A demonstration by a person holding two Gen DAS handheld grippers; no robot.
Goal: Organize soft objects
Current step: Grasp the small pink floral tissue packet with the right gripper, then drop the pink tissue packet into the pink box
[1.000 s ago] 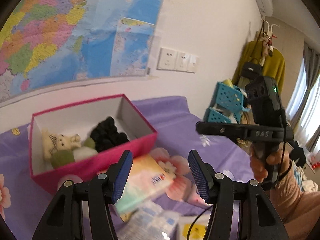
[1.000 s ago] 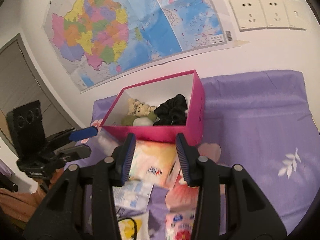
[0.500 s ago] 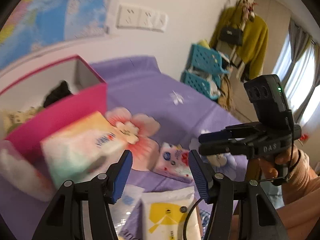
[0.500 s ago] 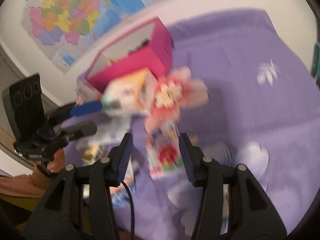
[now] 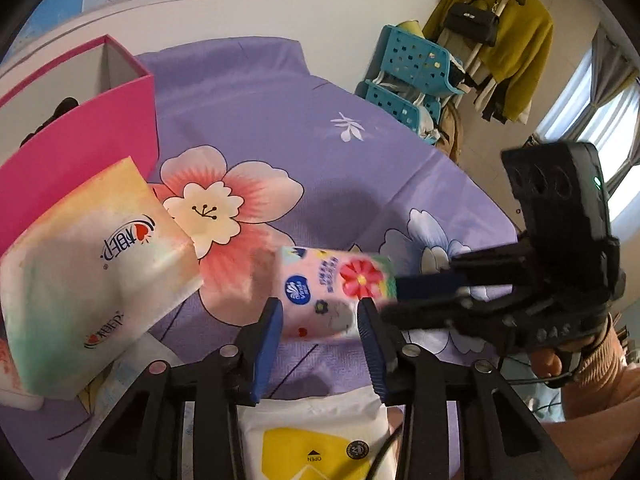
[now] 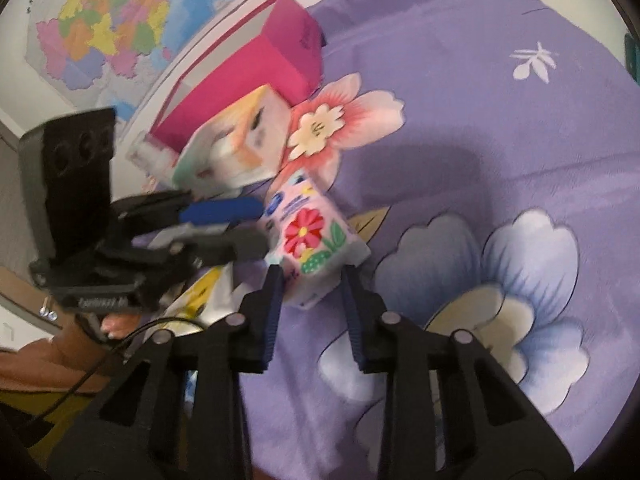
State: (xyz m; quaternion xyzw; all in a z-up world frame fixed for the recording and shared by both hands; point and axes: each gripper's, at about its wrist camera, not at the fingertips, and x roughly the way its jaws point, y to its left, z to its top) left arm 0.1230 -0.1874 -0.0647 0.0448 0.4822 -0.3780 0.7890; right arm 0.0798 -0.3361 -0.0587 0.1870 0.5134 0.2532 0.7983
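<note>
pink and printed with a red flower, a small tissue pack (image 5: pixel 326 294) lies on the purple flowered bedsheet (image 5: pixel 248 92), caught between both tools. the left claw (image 5: pixel 320 316) has its blue pads either side of the pack's near end and its jaws are closing; whether the pads already press on it i cannot tell. the right claw (image 6: pixel 310 284) straddles the same pack (image 6: pixel 308 236) from the other side, jaws also closing, contact likewise unclear. just left of the pack a bigger pastel tissue pack (image 5: pixel 92 276) leans against the pink box (image 5: pixel 76 132), which holds something dark. a white and yellow pack (image 5: pixel 316 440) lies under the left claw.
</note>
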